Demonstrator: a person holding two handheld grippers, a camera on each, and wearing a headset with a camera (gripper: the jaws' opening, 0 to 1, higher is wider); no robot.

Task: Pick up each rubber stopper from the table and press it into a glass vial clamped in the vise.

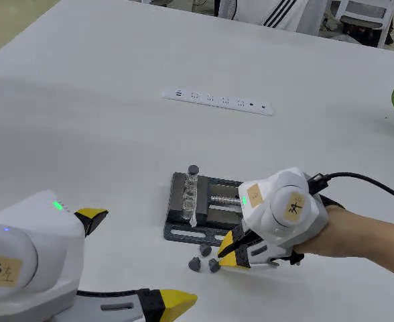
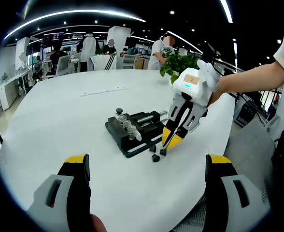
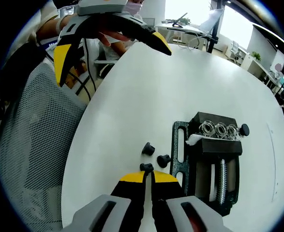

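Right now my right gripper has its jaws nearly together at one rubber stopper (pinched or merely touching, I cannot tell). Two loose stoppers lie near the vise holding glass vials. My left gripper gapes wide, near left. A power strip lies far across the white round table, in an open office.

Bright, even overhead light from ceiling strips. White table nearly washed out, with mild glare. Soft, short shadow beside vise. Far window blown out. Gripper views bend hard at the edges. Near left gripper is blurry in head view.
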